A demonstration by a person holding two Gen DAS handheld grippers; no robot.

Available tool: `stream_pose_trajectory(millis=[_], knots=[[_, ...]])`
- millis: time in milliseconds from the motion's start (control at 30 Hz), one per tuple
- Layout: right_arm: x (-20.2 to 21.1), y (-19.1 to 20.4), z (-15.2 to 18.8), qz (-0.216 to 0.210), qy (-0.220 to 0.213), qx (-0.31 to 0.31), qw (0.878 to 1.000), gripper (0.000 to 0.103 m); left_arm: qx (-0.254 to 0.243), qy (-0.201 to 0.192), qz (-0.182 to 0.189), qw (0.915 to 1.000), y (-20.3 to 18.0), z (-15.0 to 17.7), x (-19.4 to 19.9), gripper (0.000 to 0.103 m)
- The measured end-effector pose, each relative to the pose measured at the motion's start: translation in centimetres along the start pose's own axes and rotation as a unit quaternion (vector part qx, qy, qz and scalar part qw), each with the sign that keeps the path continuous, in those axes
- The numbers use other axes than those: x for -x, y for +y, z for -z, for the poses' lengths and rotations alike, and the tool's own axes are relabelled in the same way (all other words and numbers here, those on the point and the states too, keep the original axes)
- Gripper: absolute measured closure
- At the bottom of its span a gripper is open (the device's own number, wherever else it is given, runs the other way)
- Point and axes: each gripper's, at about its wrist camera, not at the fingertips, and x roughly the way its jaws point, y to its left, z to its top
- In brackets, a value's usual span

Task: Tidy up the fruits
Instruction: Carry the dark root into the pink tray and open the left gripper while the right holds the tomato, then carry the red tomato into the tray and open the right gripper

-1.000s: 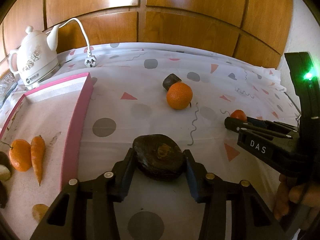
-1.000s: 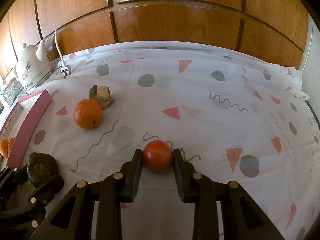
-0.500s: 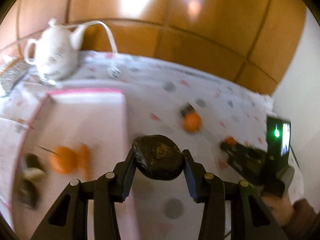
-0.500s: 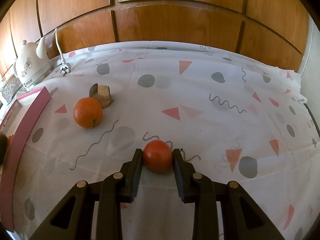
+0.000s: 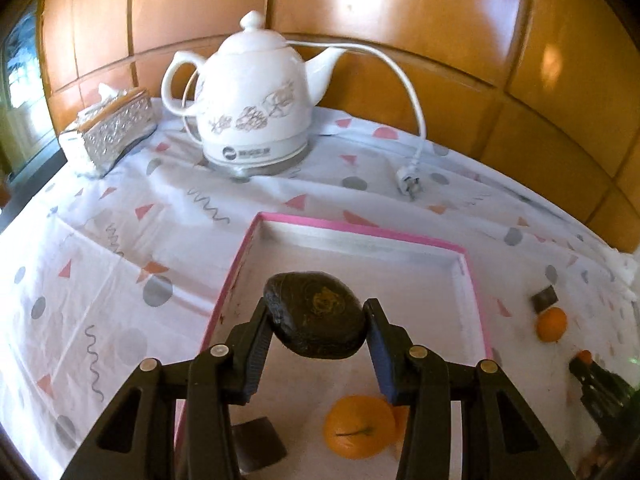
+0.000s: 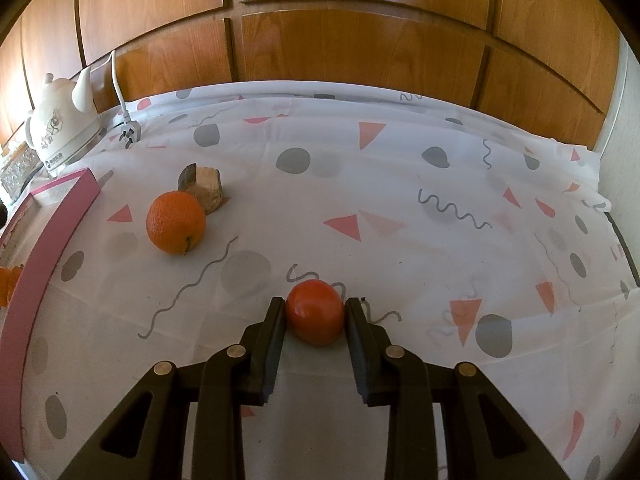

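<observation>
Above patterned tablecloth point(image 6: 400, 208), left tongs point(image 5: 316, 316) gripping dark fruit point(image 5: 316, 314), right tongs point(image 6: 315, 314) clamping tomato point(image 6: 315, 312).

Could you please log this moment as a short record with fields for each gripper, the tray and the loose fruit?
left gripper: shut on dark avocado, held above the tray
right gripper: shut on small red-orange fruit, over the tablecloth
pink-rimmed tray: holds an orange and a dark piece
loose fruit: large orange beside a brown chunk
background: white kettle, unplugged
</observation>
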Motion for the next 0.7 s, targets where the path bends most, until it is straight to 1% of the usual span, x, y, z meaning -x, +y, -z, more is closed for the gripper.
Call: stream_pose_trajectory(millis=[167, 367, 467, 500, 700], knots=[[0.0, 0.1, 0.1, 0.001, -0.001, 0.002, 1.000, 0.073, 0.009, -0.007, -0.004, 0.9999, -0.1, 0.2, 0.6, 0.056], [0.0, 0.1, 0.0, 0.003, -0.001, 0.003, 1.000, 0.073, 0.016, -0.026, -0.009, 0.9995, -0.5, 1.5, 3.1, 0.056], [0.1, 0.1, 0.0, 0.003, -0.001, 0.003, 1.000, 0.073, 0.012, -0.035, -0.004, 0.9993, -0.8, 2.3, 4.5, 0.056], [0.1, 0.2, 0.0, 0.003, -0.001, 0.004, 1.000, 0.075, 0.011, -0.038, -0.002, 0.9992, -1.0, 2.7, 5.0, 0.056], [0.2, 0.2, 0.0, 0.004, 0.000, 0.008, 1.000, 0.076, 0.006, -0.039, 0.007, 0.9992, -1.5, 4.3, 6.5, 0.056]])
